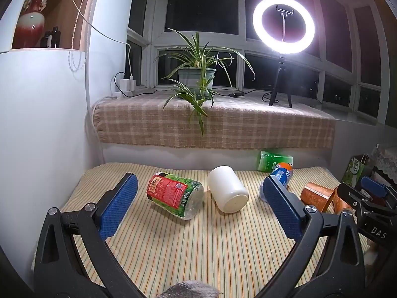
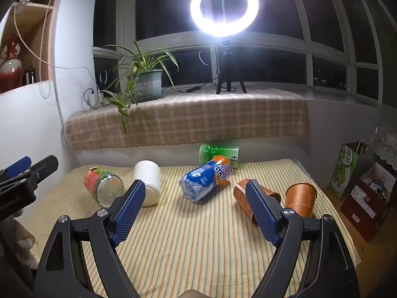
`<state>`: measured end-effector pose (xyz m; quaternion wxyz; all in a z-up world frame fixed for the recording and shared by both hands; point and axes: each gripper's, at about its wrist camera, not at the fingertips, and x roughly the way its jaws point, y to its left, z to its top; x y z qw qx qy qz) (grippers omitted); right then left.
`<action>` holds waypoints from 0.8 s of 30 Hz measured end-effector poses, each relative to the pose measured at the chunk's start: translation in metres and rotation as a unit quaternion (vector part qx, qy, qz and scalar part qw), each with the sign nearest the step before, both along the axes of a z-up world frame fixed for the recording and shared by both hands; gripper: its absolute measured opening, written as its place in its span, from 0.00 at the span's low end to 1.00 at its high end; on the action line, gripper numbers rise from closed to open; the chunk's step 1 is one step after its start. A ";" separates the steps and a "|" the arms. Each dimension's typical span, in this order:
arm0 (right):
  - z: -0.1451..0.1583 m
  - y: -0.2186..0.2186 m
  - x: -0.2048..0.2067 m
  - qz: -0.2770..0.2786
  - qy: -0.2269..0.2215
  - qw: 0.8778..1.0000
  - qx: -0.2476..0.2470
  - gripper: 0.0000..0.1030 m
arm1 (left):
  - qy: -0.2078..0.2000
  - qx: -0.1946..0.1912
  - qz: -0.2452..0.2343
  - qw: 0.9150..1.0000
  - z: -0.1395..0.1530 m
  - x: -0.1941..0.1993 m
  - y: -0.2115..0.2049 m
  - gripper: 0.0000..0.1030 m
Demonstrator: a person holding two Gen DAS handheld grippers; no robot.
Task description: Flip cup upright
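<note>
A white cup [image 1: 227, 189] lies on its side on the striped tablecloth [image 1: 198, 243], its closed base toward me; it also shows in the right wrist view [image 2: 148, 182]. A copper cup [image 2: 258, 200] lies on its side at the right, partly hidden by my right finger [image 2: 263, 216]. A second copper cup [image 2: 300, 200] stands upright beside it. My left gripper [image 1: 198, 208] is open and empty, in front of the white cup. My right gripper [image 2: 194, 211] is open and empty, short of the blue bottle.
A red-and-green cut bottle [image 1: 175, 195], a blue-and-orange bottle [image 2: 207, 180] and a green bottle [image 2: 218, 155] lie on the cloth. A checked ledge [image 2: 186, 121] with a plant [image 2: 146, 79] and ring light [image 2: 224, 6] stands behind. Bags and boxes [image 2: 359, 181] sit at right.
</note>
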<state>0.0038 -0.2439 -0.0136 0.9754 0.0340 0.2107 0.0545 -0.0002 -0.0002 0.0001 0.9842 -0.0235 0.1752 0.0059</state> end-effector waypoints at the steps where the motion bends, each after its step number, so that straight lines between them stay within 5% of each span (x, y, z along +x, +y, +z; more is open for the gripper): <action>1: 0.000 -0.001 0.000 0.000 0.001 1.000 0.000 0.80 | 0.001 0.000 0.000 1.000 0.000 0.000 0.000 0.99; 24: -0.005 -0.003 0.000 -0.003 0.004 1.000 -0.002 0.80 | 0.004 -0.005 -0.001 1.000 0.000 0.000 0.000 1.00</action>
